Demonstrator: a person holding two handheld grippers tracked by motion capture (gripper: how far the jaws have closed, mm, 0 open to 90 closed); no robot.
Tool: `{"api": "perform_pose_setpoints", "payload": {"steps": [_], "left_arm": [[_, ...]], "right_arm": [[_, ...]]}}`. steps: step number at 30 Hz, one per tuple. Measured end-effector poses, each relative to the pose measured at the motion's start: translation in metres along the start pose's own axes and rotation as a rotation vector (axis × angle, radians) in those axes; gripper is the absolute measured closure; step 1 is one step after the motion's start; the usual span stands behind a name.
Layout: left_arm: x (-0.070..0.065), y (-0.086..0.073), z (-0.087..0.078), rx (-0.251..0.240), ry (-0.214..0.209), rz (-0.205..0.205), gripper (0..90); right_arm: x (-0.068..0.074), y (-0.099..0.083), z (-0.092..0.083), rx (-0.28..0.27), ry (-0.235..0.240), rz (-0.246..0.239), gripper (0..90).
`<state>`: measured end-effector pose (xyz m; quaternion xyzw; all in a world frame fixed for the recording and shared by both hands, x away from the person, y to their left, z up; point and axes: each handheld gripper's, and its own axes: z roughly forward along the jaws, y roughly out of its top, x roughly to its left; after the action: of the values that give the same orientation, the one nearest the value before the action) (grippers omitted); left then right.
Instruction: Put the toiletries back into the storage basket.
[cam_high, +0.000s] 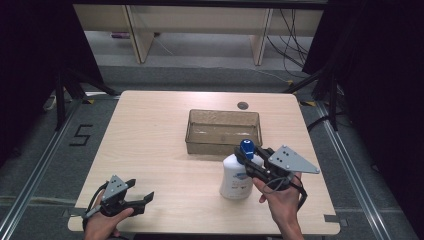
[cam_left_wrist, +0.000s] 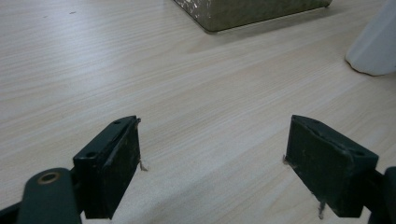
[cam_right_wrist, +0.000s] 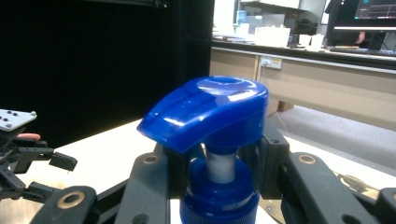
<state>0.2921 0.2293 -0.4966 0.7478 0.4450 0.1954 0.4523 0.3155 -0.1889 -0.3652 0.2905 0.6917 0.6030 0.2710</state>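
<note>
Pale wood-grain tabletop (cam_high: 165, 150), dark curtains left and right, grey floor beyond. Clear plastic bin (cam_high: 223, 131) at centre, slightly far. White pump bottle (cam_high: 236, 177) upright on near right, just near of bin, blue pump head (cam_right_wrist: 205, 109) on top. Right gripper (cam_high: 250, 161) at bottle neck, fingers (cam_right_wrist: 149, 184) clamped on neck just under pump head, one each side. Left gripper (cam_high: 142, 199) at near left edge, well apart from bottle, fingers (cam_left_wrist: 109, 170) spread wide over bare wood, nothing between. Judged: bottle rigid, smooth-walled, likely slippery on body; weight depends on fill, not readable. Neck collar gives best hold; pump head could depress if squeezed from above.
</note>
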Motion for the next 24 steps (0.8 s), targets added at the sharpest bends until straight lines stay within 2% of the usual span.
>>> {"api": "perform_pose_setpoints", "payload": {"steps": [5, 7, 9, 10, 14, 16, 18, 19, 20, 21, 24], "left_arm": [[0.001, -0.001, 0.0, -0.008, -0.008, -0.003, 17.3], [0.001, 0.0, -0.001, -0.008, -0.01, -0.001, 17.3], [0.001, 0.0, -0.001, -0.009, -0.011, -0.001, 17.3], [0.001, 0.0, -0.001, -0.007, -0.01, -0.001, 17.3], [0.001, 0.0, -0.001, -0.013, -0.012, -0.005, 17.4], [0.001, 0.0, -0.002, -0.001, 0.0, -0.003, 17.4], [0.001, 0.0, -0.002, -0.002, 0.0, -0.003, 17.4], [0.001, 0.0, -0.002, -0.001, 0.0, -0.003, 17.4], [0.001, 0.0, -0.002, -0.001, 0.0, -0.003, 17.4], [0.001, 0.0, -0.002, -0.001, 0.0, -0.003, 17.4], [0.001, 0.0, -0.002, 0.001, 0.003, -0.002, 17.4]], "right_arm": [[0.0, 0.001, 0.002, -0.001, -0.009, -0.014, 64.3], [0.002, 0.001, 0.002, 0.006, -0.005, 0.014, 64.4], [0.002, 0.002, 0.002, 0.016, 0.002, 0.016, 64.4], [0.0, 0.003, 0.004, 0.013, -0.011, -0.009, 64.8], [0.001, 0.005, 0.004, 0.023, -0.011, 0.006, 65.7], [-0.002, 0.007, 0.005, 0.021, -0.015, -0.019, 65.9], [-0.003, 0.01, 0.004, 0.022, -0.016, 0.001, 66.0], [-0.004, 0.011, 0.004, 0.005, -0.016, 0.003, 66.0], [-0.005, 0.012, 0.003, 0.017, -0.02, 0.005, 66.0], [-0.007, 0.014, 0.004, -0.008, -0.018, -0.011, 66.0], [-0.008, 0.019, 0.003, -0.004, -0.016, 0.013, 66.0]]}}
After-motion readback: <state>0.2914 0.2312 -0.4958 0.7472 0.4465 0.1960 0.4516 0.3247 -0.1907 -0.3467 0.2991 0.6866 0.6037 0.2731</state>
